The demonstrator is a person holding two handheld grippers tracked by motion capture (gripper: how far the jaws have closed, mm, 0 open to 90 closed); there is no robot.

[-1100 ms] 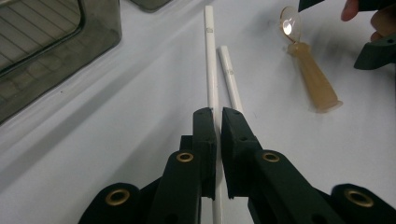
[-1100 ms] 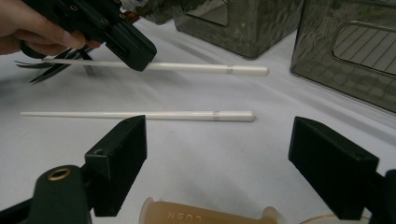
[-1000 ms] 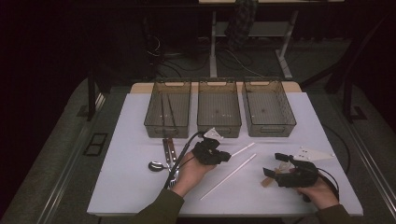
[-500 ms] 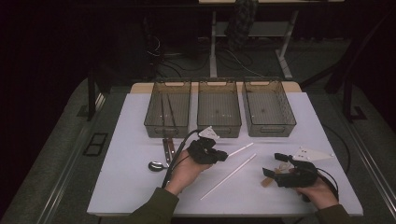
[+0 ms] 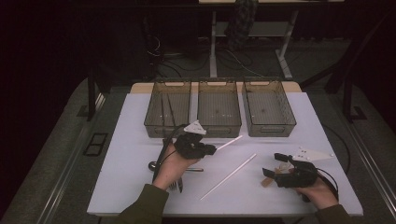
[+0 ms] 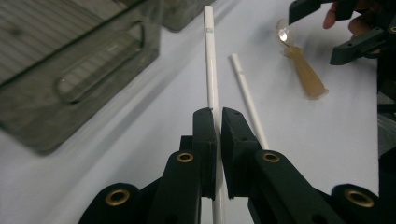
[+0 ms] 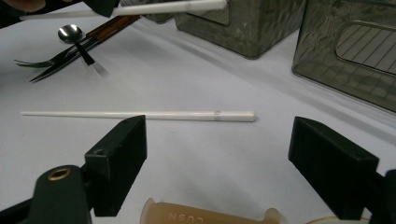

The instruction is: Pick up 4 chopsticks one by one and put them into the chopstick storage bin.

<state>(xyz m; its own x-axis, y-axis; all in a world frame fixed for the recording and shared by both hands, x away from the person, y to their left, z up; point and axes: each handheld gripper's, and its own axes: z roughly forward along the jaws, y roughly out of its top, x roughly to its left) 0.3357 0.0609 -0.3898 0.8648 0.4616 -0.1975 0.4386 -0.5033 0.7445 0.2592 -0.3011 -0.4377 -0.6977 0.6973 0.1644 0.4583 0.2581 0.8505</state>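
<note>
Since the earlier high view, the left gripper has shifted up and slightly right in the frame, toward the left bin, carrying a white chopstick with it. Its jaws are clamped on that chopstick; in the left gripper view the stick runs from between the closed jaws toward the top centre of the frame. The right gripper sits at the same place, lower right of the high view, jaws spread wide with nothing between them.

A second white chopstick lies flat on the white table, unmoved, at lower centre between the two grippers. Just below the right gripper's jaws lies a translucent amber spoon; its lower part is cut off by the bottom edge of the right gripper view.

Left of centre in the high view, a metal spoon and a fork are partly covered by the left hand. Dark sticks inside the left bin are too dim to identify. The middle bin and right bin stand beside it.
</note>
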